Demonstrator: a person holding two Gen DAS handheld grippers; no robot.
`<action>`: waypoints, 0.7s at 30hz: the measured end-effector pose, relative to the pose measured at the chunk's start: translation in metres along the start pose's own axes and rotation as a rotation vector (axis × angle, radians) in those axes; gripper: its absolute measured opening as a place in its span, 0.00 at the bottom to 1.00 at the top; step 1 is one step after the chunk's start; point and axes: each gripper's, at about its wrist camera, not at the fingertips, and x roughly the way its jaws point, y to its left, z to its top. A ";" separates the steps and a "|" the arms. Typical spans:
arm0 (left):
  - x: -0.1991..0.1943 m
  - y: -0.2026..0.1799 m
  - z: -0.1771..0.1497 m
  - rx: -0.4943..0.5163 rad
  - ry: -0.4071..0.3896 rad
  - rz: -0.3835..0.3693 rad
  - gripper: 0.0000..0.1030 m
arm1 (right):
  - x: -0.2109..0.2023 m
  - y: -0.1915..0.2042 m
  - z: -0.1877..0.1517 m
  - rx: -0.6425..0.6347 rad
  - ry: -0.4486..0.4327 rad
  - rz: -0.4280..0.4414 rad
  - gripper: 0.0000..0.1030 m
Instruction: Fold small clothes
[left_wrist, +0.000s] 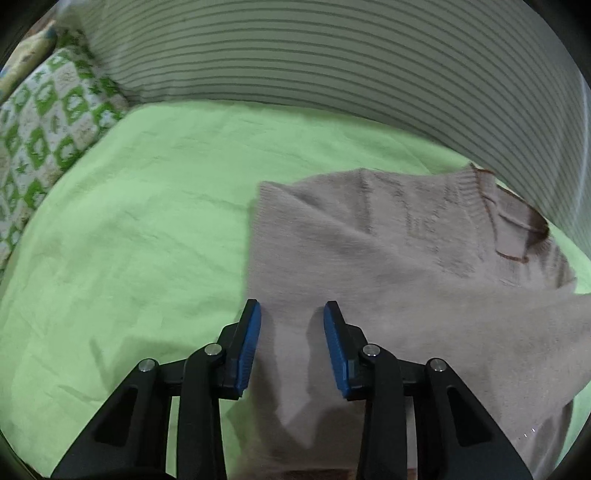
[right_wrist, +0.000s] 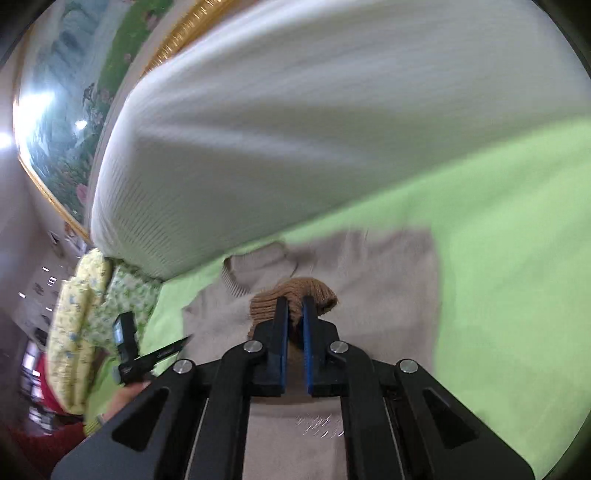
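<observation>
A beige knitted sweater (left_wrist: 388, 258) lies spread on a light green bed sheet (left_wrist: 129, 240), its ribbed collar with a brown trim towards the far right. My left gripper (left_wrist: 291, 314) hovers over the sweater's near left edge. Its blue pads (left_wrist: 251, 332) stand apart, with fabric below them and nothing pinched. In the right wrist view the sweater (right_wrist: 388, 288) lies ahead on the sheet (right_wrist: 517, 258). My right gripper (right_wrist: 295, 302) is shut on a brown ribbed cuff (right_wrist: 321, 295), which bunches up above the fingertips.
A large white striped pillow (left_wrist: 332, 55) runs along the far side of the bed. A green-and-white patterned quilt (left_wrist: 48, 122) lies at the left. At the right wrist view's left are a yellow floral quilt (right_wrist: 74, 332), a gold-framed picture (right_wrist: 62, 129) and a hand (right_wrist: 125, 397).
</observation>
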 end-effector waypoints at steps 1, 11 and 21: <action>0.002 0.001 -0.001 -0.009 0.006 0.014 0.36 | 0.004 -0.001 0.003 -0.024 0.018 -0.023 0.07; 0.005 0.015 -0.006 -0.018 0.016 0.041 0.39 | 0.048 -0.033 -0.046 -0.025 0.264 -0.286 0.27; -0.052 0.032 -0.009 -0.041 -0.035 -0.179 0.36 | 0.038 0.020 -0.037 -0.082 0.152 -0.107 0.31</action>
